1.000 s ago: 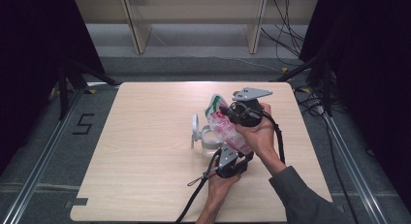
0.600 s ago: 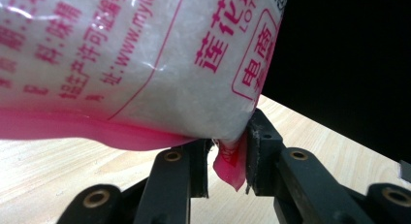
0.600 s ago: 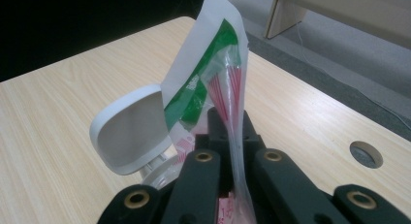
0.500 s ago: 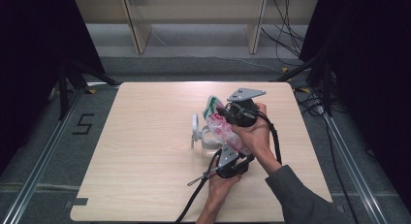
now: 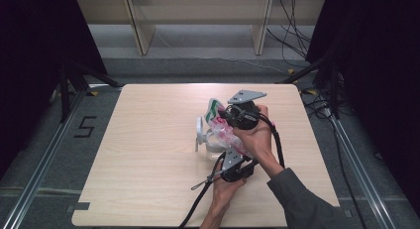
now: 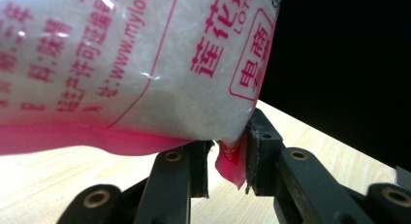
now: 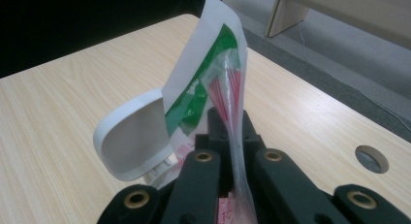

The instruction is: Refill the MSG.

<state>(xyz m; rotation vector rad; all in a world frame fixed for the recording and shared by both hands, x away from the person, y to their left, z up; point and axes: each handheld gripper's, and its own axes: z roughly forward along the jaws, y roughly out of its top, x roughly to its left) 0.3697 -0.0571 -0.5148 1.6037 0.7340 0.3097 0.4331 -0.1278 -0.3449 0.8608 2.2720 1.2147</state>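
I have the bag (image 5: 221, 131) up over the counter (image 5: 148, 154), right of its middle, above a clear container (image 5: 210, 149) with a white lid (image 5: 199, 132). My left hand-held gripper (image 6: 228, 161) pinches the bag's pink bottom corner. My right hand-held gripper (image 7: 228, 132) is clenched on its top edge.

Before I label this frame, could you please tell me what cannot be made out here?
- High view: the container under the bag is covered by bag and hands; its contents stay hidden.
- Left gripper view: the bag's top is cut off by the edge.
- Right gripper view: the white lid's hinge sits behind the tongs.
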